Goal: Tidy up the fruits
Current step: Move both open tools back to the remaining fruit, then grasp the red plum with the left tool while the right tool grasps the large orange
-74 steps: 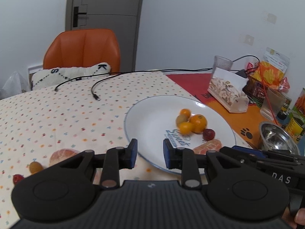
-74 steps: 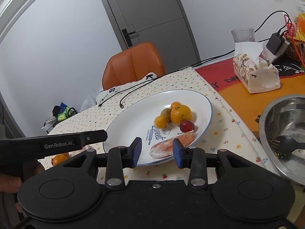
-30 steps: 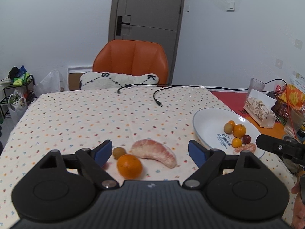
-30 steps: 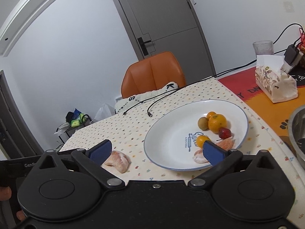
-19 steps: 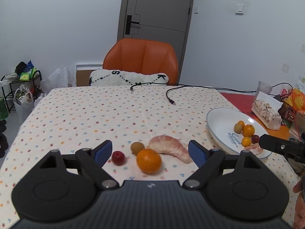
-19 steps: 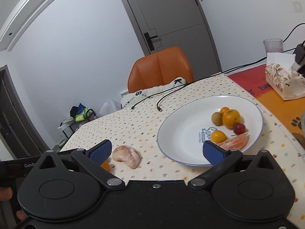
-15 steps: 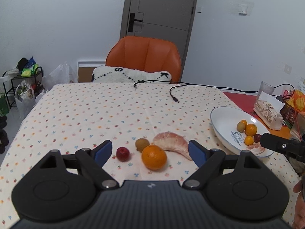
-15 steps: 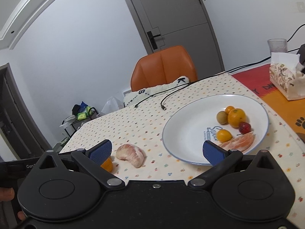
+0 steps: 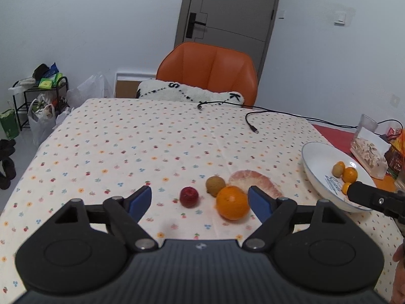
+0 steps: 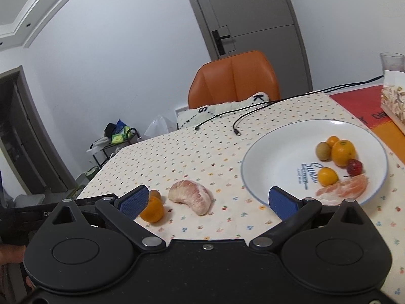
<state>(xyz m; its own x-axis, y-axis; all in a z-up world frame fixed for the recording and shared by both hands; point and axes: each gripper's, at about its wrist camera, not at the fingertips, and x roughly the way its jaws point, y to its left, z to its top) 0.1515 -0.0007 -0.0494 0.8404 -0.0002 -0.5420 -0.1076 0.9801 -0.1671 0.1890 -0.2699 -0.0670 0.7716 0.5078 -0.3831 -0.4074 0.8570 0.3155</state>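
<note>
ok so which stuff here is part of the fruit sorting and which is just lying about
Part of the job:
- plate with fruit already on it
- orange
- pomelo segment
- small brown fruit
- small red fruit

Just lying about:
- black cables
- tissue box
- plastic cup
- orange chair

1. Counter cloth is looking cream with tiny multicoloured flower dots.
2. Plate is showing white with a thin blue rim and blue script.
3. Loose orange is glowing bright orange, next to a red fruit and pale pink pomelo wedge.
4. Both tools are wearing blue pads on black.
5. Chair is sitting there orange.
</note>
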